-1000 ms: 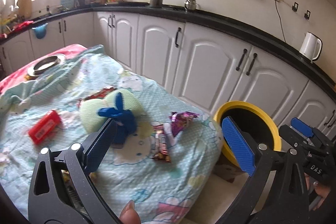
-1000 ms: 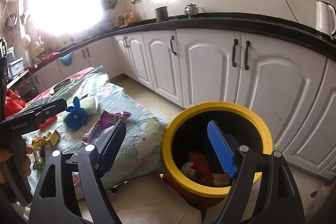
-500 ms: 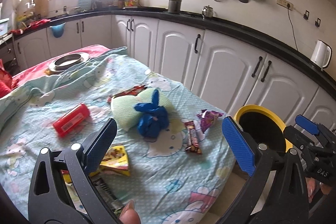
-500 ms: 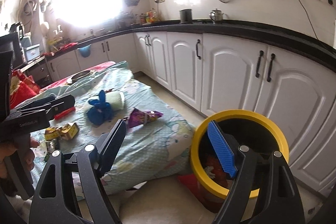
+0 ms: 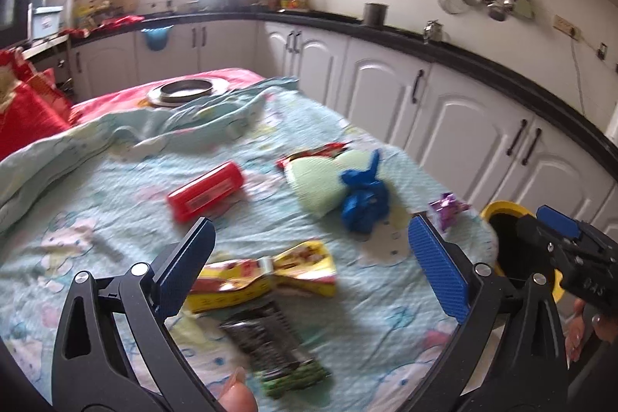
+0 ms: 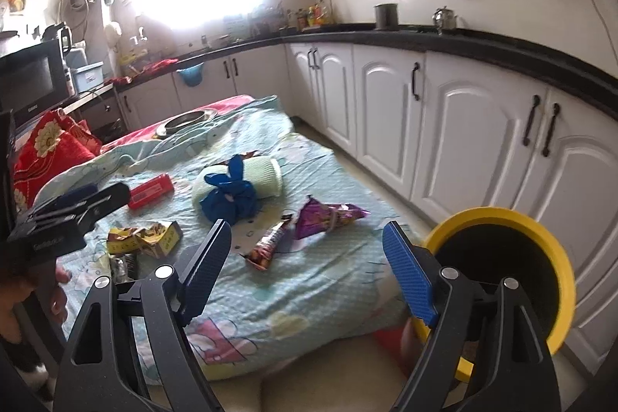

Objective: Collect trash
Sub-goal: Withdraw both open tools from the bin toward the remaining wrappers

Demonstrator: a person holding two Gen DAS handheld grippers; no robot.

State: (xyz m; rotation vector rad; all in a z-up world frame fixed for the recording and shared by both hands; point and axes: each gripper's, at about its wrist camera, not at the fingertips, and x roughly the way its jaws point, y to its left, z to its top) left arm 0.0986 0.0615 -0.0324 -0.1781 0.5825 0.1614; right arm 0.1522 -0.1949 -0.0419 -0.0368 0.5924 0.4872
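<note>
Trash strewn over a pale blue cartoon sheet [image 5: 116, 219] beside white kitchen cabinets [image 6: 386, 103]. Held the left tool [image 5: 309, 230] released, fingers spread wide above the near part of the sheet, gripping nothing. Looked through its gap onto a crumpled yellow wrapper [image 5: 266, 273] lying flat on the cloth, with a dark packet [image 5: 274, 346], green at one end and blurred, just nearer the camera. Found a red box [image 5: 204, 190] further back on the left, apart from the rest. Noted a pale green ribbed cup [image 5: 316, 180] on its side near the middle, touching a knotted blue bag [image 5: 363, 203] in front of it, and a red wrapper peeking out behind the cup. Spotted a purple wrapper [image 6: 328, 215] near the sheet's edge on the cabinet side, just beside a slim candy bar wrapper [image 6: 270, 242]. Kept the right tool [image 6: 307, 230] unclenched too, jaws closing a little with nothing between them, aimed at the sheet's near corner. Placed a yellow-rimmed bin [image 6: 498, 215] on the floor just off that corner, below the cabinets, its inside too dark to read. Left a metal dish [image 5: 185, 91] at the far end and a red flowered cushion [image 6: 50, 149] beyond the sheet on the left.
</note>
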